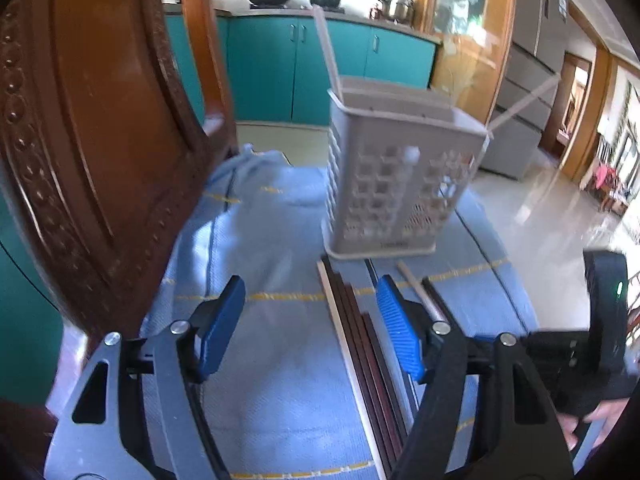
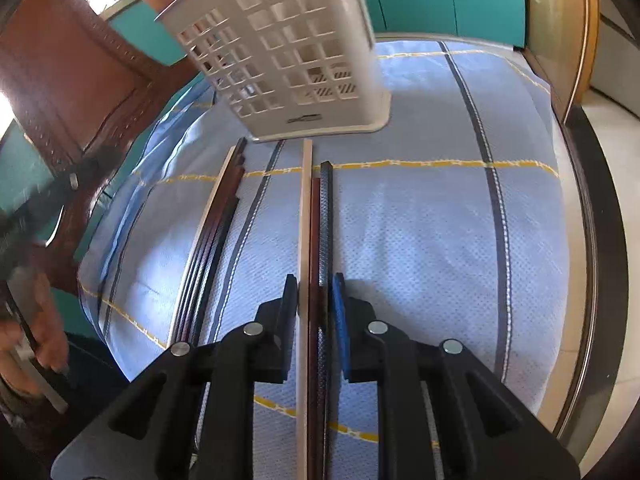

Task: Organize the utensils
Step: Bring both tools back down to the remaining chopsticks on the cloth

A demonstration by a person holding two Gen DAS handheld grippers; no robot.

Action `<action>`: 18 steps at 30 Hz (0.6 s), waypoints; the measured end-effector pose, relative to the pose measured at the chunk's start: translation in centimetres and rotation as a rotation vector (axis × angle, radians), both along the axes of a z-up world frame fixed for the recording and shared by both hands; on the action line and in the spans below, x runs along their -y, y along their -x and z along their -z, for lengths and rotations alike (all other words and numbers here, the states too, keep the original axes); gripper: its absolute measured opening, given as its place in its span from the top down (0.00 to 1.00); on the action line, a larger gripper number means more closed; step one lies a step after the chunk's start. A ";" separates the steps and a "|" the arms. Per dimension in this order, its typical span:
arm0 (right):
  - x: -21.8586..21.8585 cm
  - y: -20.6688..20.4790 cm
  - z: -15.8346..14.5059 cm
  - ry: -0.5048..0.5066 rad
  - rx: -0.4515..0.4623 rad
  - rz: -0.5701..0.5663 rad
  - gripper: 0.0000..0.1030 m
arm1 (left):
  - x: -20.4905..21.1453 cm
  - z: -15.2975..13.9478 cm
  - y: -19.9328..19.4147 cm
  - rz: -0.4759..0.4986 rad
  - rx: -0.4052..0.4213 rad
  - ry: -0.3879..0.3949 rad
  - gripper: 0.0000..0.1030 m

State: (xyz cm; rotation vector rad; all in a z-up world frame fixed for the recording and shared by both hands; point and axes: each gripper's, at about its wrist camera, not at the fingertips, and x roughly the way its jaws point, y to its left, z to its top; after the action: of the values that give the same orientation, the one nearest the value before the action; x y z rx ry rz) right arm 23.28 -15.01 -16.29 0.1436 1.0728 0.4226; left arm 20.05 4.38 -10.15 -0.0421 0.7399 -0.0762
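A white slotted utensil basket [image 1: 400,176] [image 2: 288,52] stands on a blue cloth, with a pale stick [image 1: 326,48] rising from it. In the right wrist view my right gripper [image 2: 315,296] is shut on a few chopsticks [image 2: 316,220]: one pale, one dark red, one dark patterned. They point at the basket's foot. A second bundle of chopsticks [image 1: 360,352] [image 2: 212,240] lies on the cloth to their left. In the left wrist view my left gripper [image 1: 310,324] is open over that bundle, which runs between the fingers close to the right pad [image 1: 400,336].
A carved wooden chair back [image 1: 100,140] [image 2: 60,60] stands close on the left. The blue cloth [image 1: 272,240] [image 2: 420,220] covers the table, whose dark edge [image 2: 592,240] curves on the right. A person's hand [image 1: 600,416] [image 2: 32,320] shows at each view's margin.
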 end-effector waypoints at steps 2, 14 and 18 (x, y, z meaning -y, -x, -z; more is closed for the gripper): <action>0.0 0.1 0.0 0.010 0.007 0.006 0.81 | 0.6 0.4 0.1 0.013 -0.010 -0.015 0.30; 0.2 0.5 -0.4 0.160 0.084 0.044 0.73 | 2.4 2.8 0.2 0.042 -0.088 -0.057 0.27; 0.6 0.5 -0.6 0.180 0.100 0.062 0.71 | 2.3 3.1 0.1 0.036 -0.103 -0.056 0.27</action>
State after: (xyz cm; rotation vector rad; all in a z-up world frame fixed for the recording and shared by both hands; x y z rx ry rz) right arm 22.74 -15.61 -15.70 -0.0043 1.0001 0.2732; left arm 19.92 2.08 -13.24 0.0214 0.8451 -0.0880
